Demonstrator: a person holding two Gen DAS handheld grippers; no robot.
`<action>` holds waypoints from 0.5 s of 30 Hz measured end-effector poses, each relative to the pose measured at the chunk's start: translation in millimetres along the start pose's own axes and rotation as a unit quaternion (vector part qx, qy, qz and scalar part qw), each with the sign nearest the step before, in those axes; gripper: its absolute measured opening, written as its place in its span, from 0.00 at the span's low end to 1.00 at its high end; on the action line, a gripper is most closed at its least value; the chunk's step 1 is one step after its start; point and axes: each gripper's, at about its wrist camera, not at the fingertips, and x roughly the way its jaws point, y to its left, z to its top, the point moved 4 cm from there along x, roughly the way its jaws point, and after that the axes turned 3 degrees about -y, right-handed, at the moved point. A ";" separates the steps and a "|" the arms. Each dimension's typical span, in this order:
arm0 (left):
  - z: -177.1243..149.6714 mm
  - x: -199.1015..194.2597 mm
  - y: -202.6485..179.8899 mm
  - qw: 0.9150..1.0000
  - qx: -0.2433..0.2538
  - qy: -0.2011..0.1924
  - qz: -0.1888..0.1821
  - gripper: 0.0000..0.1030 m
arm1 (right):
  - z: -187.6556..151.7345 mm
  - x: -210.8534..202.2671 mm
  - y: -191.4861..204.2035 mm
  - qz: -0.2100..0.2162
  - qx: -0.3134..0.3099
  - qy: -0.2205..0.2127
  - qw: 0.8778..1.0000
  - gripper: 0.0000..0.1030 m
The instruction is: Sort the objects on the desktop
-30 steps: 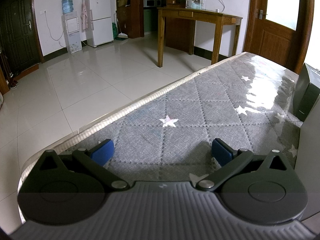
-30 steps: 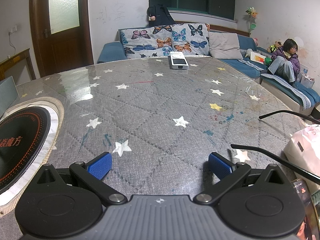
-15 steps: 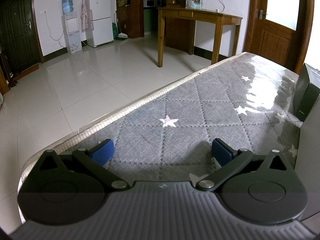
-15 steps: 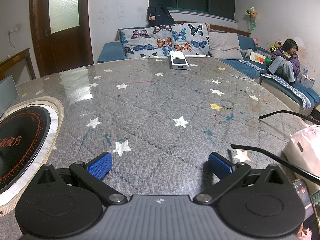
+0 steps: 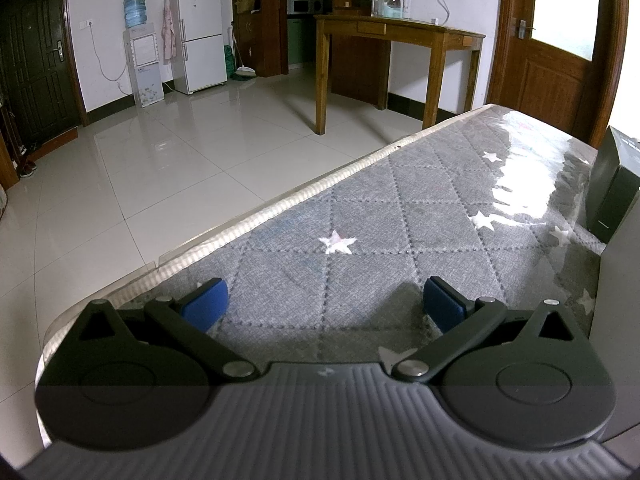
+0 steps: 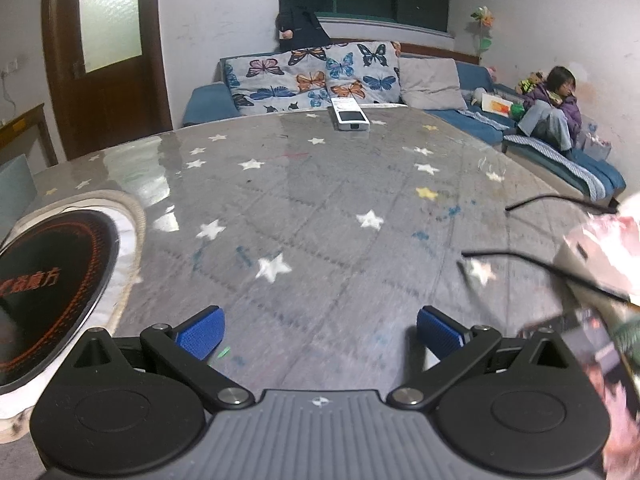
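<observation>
Glasses [image 6: 560, 264] lie near the table's [image 6: 320, 200] right edge, and they look like the nearest thing for us to sort; only 2 thin black temple arms show, blurred, so we cannot tell how the front sits. Both arms run roughly across the table, tips pointing toward its middle, so the long axis we can see goes left to right. Just beside them, at the same edge, are a pink bag [image 6: 608, 252] and a dark phone-like slab [image 6: 580, 332], too blurred to name firmly. A white remote [image 6: 349, 117] lies at the far edge, well apart, its long axis running away from us. A round black disc [image 6: 52, 292] sits at the left edge. We judge the sorting barely begun: nothing is gathered and neither tool carries anything. Our right gripper [image 6: 320, 332] hangs low over the table with its pads wide apart and empty. Our left gripper [image 5: 328, 304] is likewise spread and empty, over bare cloth beside a dark box [image 5: 612, 184].
</observation>
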 end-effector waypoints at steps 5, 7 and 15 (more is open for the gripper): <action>0.0 -0.1 0.2 1.000 0.000 0.000 0.000 1.00 | -11.9 -15.1 9.9 -0.009 0.004 -0.004 1.000 1.00; 0.0 -0.1 0.2 1.000 0.000 0.000 0.000 1.00 | -15.2 -20.1 14.1 -0.009 0.005 -0.005 1.000 1.00; -0.2 -0.1 0.6 1.000 0.002 0.001 -0.005 1.00 | -21.4 -35.2 36.9 0.000 -0.008 -0.006 1.000 1.00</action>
